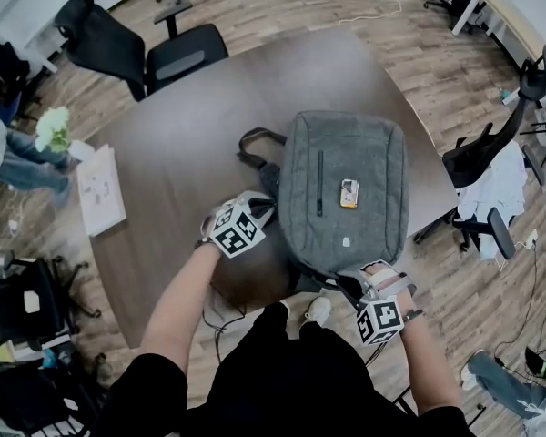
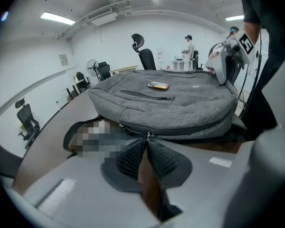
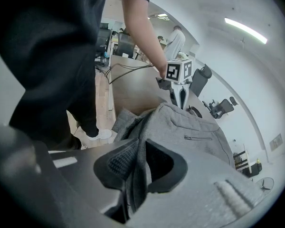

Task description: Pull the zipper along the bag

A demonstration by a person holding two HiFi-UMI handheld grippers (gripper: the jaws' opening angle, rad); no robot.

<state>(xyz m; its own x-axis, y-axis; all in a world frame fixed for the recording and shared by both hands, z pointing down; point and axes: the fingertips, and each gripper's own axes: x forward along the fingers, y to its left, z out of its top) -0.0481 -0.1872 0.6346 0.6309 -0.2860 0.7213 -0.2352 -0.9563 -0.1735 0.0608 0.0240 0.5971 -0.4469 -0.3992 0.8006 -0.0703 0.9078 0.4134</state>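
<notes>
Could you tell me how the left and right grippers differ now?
The left gripper has jaws slightly apart, tips at the metal zipper pull; the right gripper is clamped on a fold of the grey fabric backpack. The left is at the bag's side edge, the right its near corner. Both point down at it.

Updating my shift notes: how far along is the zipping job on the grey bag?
Done: the right tool is clamped on the bag at its near corner, steadying it. In hand: the left tool, jaws slightly apart, sits at the zipper pull without clearly gripping it. Left: gripping the pull and drawing it along the bag.
</notes>
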